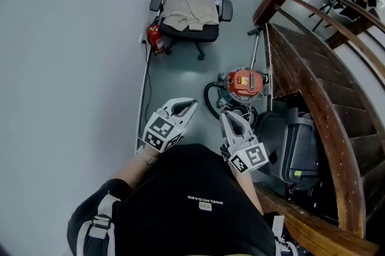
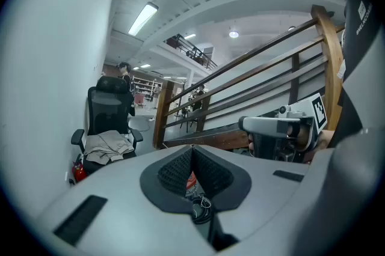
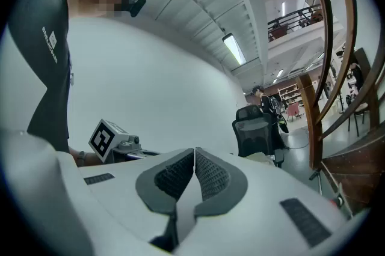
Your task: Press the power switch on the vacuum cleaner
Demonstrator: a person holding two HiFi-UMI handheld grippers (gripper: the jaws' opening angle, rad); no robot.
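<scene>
In the head view an orange-topped vacuum cleaner [image 1: 245, 81] with a black hose [image 1: 212, 98] and a metal wand [image 1: 255, 47] stands on the floor beside the staircase. My right gripper [image 1: 225, 113] hangs shut just this side of it, tips pointing toward it, nothing held. My left gripper [image 1: 190, 103] is shut and empty to the left of the vacuum. In the left gripper view a sliver of orange vacuum [image 2: 190, 179] and its cable show through the gap below the touching jaws. The right gripper view shows its jaws closed tip to tip against the white wall.
A black office chair [image 1: 194, 2] with beige cloth on the seat stands beyond the vacuum. A red fire extinguisher [image 1: 155, 38] sits by the wall. The wooden stair rail [image 1: 328, 98] runs down the right side. A grey case [image 1: 296, 143] lies under the stairs.
</scene>
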